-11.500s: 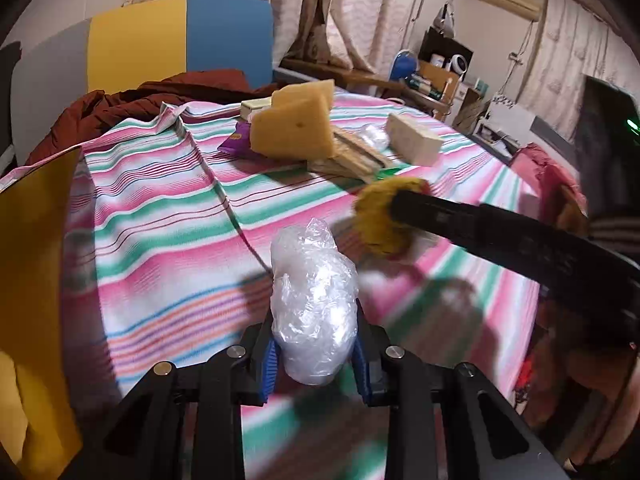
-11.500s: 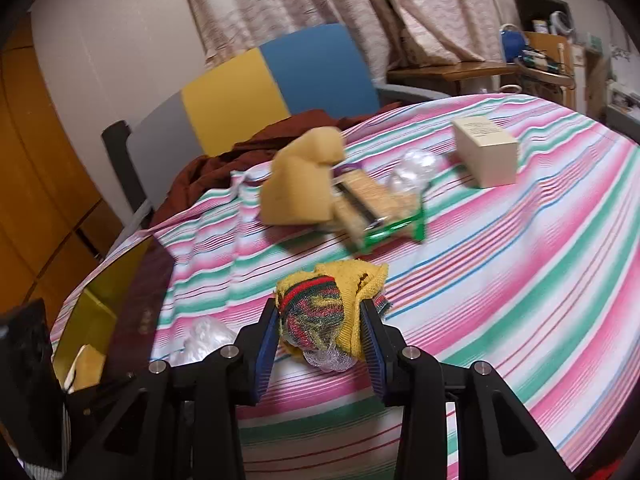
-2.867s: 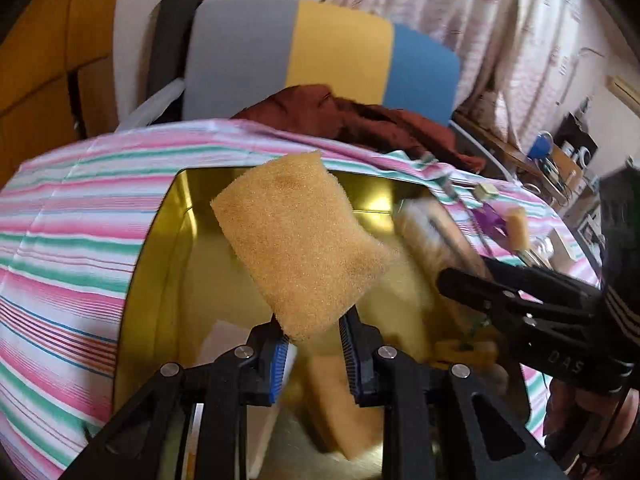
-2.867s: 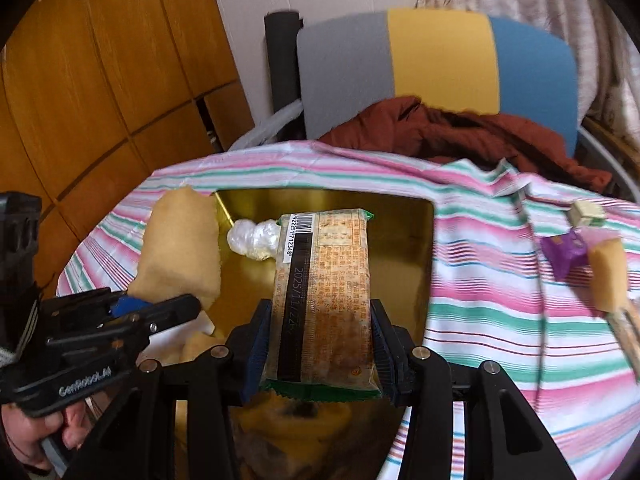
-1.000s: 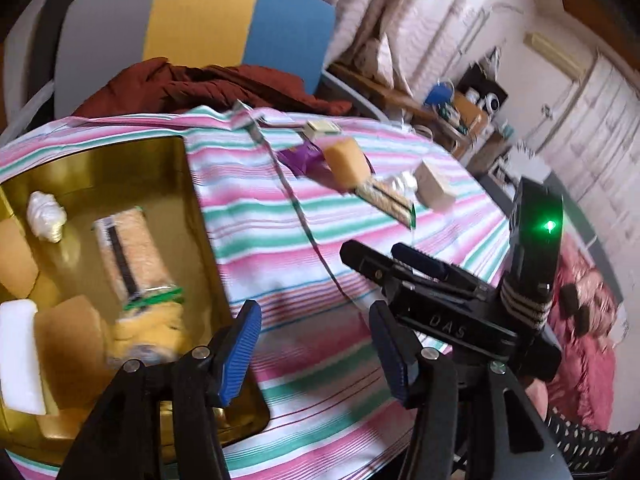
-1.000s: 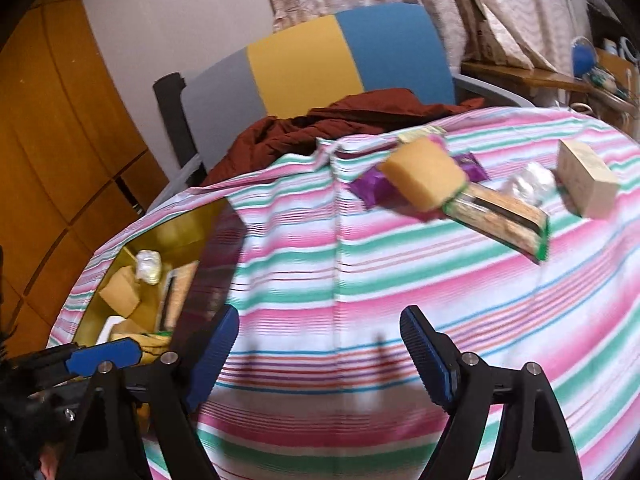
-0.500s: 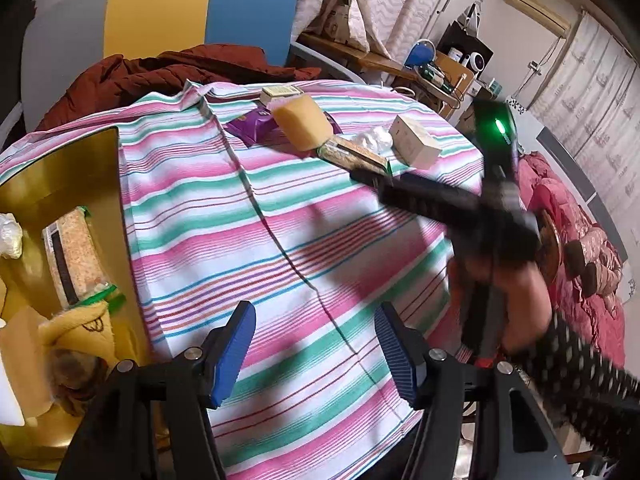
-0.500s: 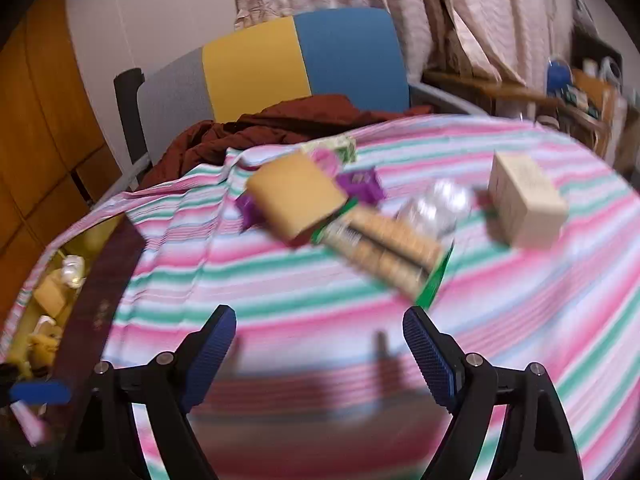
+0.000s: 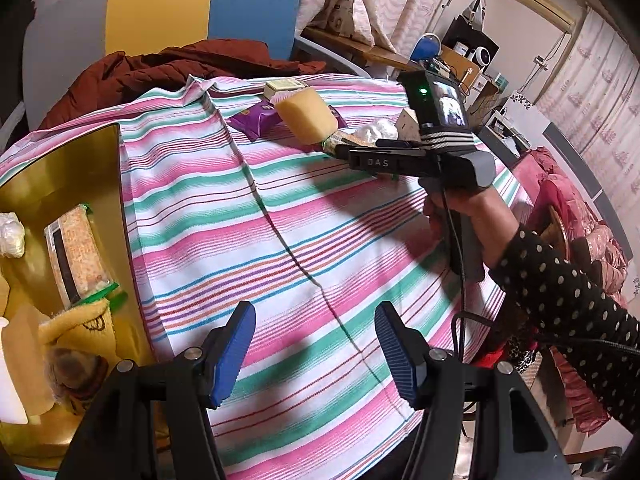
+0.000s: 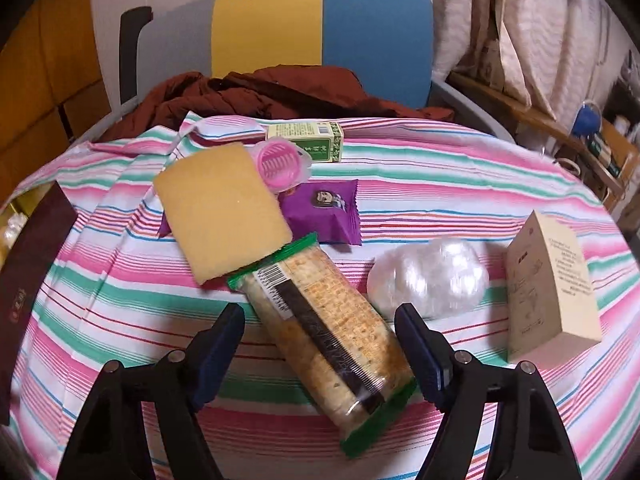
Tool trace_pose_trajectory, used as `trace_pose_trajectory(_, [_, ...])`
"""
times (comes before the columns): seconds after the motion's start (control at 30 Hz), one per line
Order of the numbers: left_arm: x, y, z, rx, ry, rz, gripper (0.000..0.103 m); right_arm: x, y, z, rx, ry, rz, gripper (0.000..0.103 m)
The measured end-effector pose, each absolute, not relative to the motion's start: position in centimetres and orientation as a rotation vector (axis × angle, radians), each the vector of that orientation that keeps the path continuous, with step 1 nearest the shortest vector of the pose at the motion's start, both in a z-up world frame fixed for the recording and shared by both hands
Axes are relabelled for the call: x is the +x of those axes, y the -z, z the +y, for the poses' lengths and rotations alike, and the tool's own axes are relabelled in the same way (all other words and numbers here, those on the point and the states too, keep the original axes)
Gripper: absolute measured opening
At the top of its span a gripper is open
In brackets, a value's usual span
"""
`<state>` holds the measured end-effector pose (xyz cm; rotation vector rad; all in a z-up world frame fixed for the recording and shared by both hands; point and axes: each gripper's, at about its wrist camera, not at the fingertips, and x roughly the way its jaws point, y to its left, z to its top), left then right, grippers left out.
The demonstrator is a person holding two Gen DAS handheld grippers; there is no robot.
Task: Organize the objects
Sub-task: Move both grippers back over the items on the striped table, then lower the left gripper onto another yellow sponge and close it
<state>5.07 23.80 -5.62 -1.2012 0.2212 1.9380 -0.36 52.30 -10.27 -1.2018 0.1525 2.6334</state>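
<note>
A green-ended cracker pack [image 10: 328, 320] lies slantwise on the striped cloth between the fingers of my right gripper [image 10: 320, 320]. Its jaws are closing but the pads stand clear of the pack. A yellow sponge [image 10: 220, 212] rests on the pack's far end. Beside them lie a purple snack packet [image 10: 324, 212], a pink round case [image 10: 280, 164], a clear plastic ball [image 10: 430, 278], a tan box [image 10: 552, 284] and a green box [image 10: 308, 138]. My left gripper [image 9: 316, 344] hangs open and empty over bare cloth, next to the gold tin [image 9: 60, 168], which holds another cracker pack [image 9: 76, 252], sponges and a knitted item.
A chair with a grey, yellow and blue back [image 10: 280, 36] stands behind the table with a rust-brown garment [image 10: 272, 96] on it. The tin's dark lid [image 10: 28, 268] leans at the left. A hand and dotted sleeve [image 9: 560, 292] hold the right gripper [image 9: 340, 150]. Shelves and curtains fill the right side.
My right gripper has moved forward over the pile, bringing the cracker pack between its fingers, and its jaws have narrowed. The left gripper has held still over the last half second.
</note>
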Motion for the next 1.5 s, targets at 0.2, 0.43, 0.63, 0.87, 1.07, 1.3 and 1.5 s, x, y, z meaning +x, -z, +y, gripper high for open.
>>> trace_pose_trajectory(0.2, [3.9, 5.9, 25.1, -1.216, -1.933, 0.225, 0.063, 1.5, 10.4, 52.2, -1.186, -2.621, 0.230, 0.054])
trace_pose_trajectory(0.43, [1.9, 5.7, 27.1, -1.222, -1.957, 0.229, 0.064, 4.5, 10.5, 51.2, -1.127, -2.573, 0.297, 0.050])
trace_pose_trajectory(0.63, [-0.7, 5.2, 30.1, -1.185, -1.997, 0.243, 0.064, 7.3, 10.7, 51.5, -1.019, -2.477, 0.395, 0.050])
trace_pose_trajectory(0.87, [-3.4, 4.6, 36.7, -1.042, -2.042, 0.430, 0.076, 8.5, 11.0, 52.1, -0.958, -2.463, 0.478, 0.051])
trace_pose_trajectory(1.07, [-4.2, 5.7, 42.1, -0.906, -2.021, 0.695, 0.086, 8.2, 11.2, 51.8, -0.952, -2.460, 0.459, 0.051])
trace_pose_trajectory(1.3, [-7.2, 8.4, 43.3, -1.016, -2.071, 0.669, 0.083, 8.4, 11.3, 52.0, -0.940, -2.465, 0.469, 0.051])
trace_pose_trajectory(1.5, [-6.5, 9.7, 43.0, -0.996, -2.058, 0.678, 0.064, 8.4, 11.3, 52.0, -0.933, -2.466, 0.462, 0.051])
